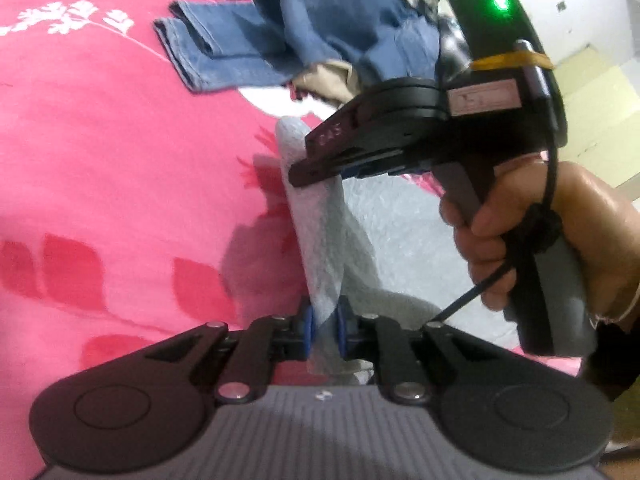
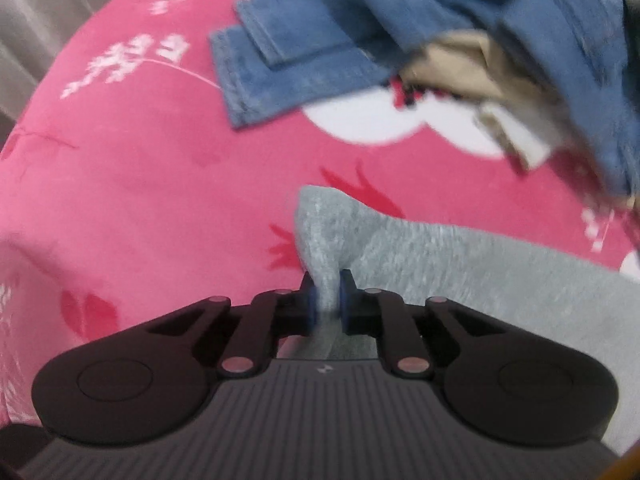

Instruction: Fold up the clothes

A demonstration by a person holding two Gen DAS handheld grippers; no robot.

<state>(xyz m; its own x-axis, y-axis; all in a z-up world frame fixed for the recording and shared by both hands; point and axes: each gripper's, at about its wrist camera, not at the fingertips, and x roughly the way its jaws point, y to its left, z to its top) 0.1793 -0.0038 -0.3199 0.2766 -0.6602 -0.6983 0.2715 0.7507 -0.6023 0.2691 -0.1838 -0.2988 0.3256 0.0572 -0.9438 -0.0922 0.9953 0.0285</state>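
Grey knit cloth (image 1: 320, 236) lies on the pink floral blanket (image 1: 120, 180), one edge pinched at both ends: left gripper (image 1: 325, 330) and right gripper (image 2: 328, 300) are each clamped on it, the held edge stretching between them, jeans (image 2: 280, 68) well beyond.

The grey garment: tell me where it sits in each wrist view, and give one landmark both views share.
Left wrist view: the grey garment runs up the centre, pinched between the left gripper below and the right gripper above.
Right wrist view: the garment fills the lower right, a fold clamped in the right gripper.
Shared landmark: the folded jeans on the pink blanket.
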